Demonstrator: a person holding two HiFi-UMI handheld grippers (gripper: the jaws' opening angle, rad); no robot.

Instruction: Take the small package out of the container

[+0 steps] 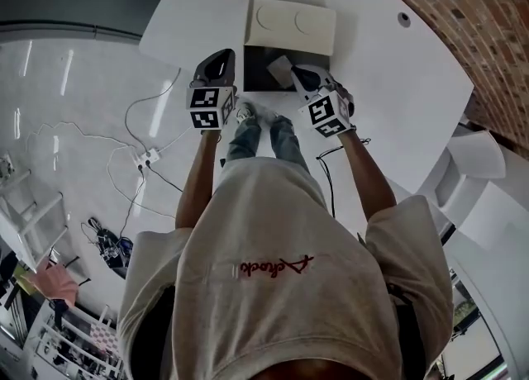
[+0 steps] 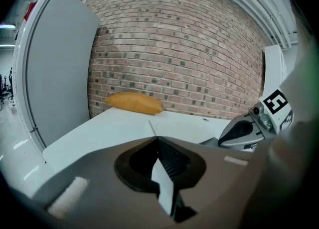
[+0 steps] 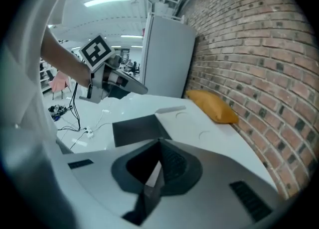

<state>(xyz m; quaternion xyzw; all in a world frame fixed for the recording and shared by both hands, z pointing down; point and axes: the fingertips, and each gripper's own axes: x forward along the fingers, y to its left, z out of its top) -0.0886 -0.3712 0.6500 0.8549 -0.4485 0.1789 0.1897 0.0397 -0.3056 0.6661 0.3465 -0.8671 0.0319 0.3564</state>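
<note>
A dark open container [image 1: 258,73] sits on the white table, with its white lid [image 1: 289,25] lying flat behind it. A small pale grey package [image 1: 279,67] lies tilted over the container's dark inside. My right gripper [image 1: 295,71] is shut, with its tip at the package's right edge. In the right gripper view the shut jaws [image 3: 159,141] hide the package, and only the container's [image 3: 137,129] bare dark floor shows ahead. My left gripper [image 1: 225,55] hovers just off the container's left side. Its jaws [image 2: 157,139] are shut with nothing sticking out.
An orange pouch [image 2: 134,102] lies at the table's far edge by the brick wall [image 3: 259,63]. A grey panel [image 2: 60,68] stands at the left. Cables and a power strip [image 1: 147,155] lie on the floor on the left, and a white seat [image 1: 475,159] stands on the right.
</note>
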